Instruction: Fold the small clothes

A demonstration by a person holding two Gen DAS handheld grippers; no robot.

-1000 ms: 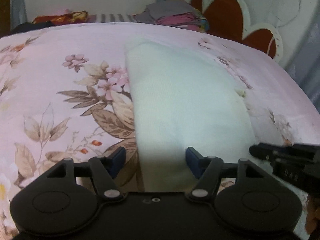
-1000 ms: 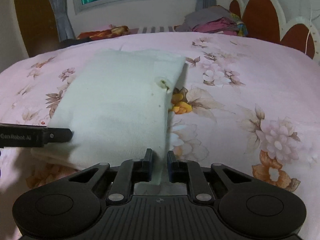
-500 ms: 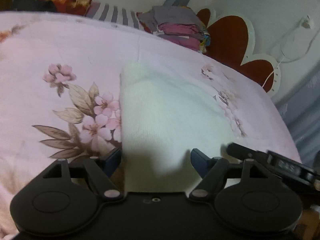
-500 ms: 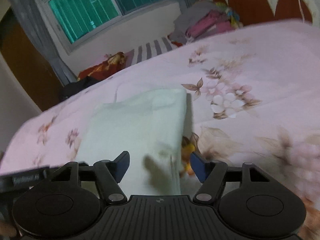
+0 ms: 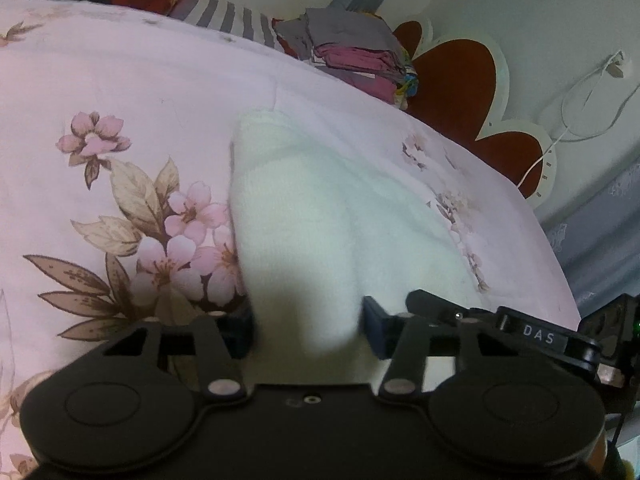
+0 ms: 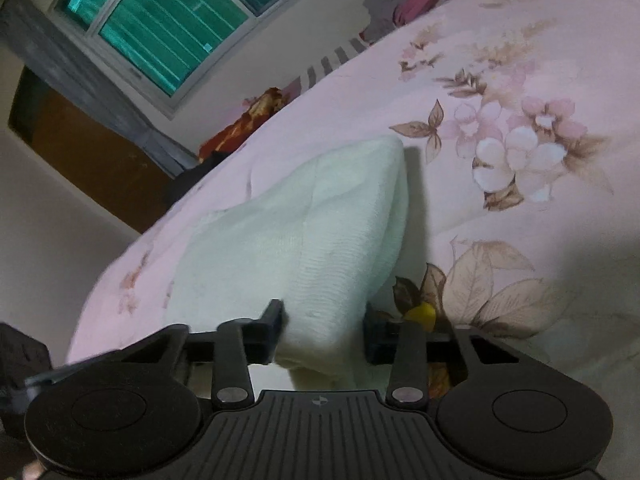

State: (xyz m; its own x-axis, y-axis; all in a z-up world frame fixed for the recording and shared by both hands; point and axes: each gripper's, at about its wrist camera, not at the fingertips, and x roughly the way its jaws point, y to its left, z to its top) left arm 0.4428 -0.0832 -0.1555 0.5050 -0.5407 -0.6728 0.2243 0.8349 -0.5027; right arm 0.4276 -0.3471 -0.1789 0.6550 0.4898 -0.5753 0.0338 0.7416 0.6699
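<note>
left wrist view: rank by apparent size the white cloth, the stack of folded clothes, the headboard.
1. white cloth, largest by far, though it lies nearest the camera
2. headboard
3. stack of folded clothes
The last two look close in size; both sit far back, so their ranking is unsure.

White garment point(image 5: 304, 220) — plain, on a pink bedspread point(image 5: 120, 92) printed with pink blossoms and brown leaves. Far off: dark-red headboard point(image 5: 460, 80) edged white — teal window point(image 6: 168, 24).
</note>
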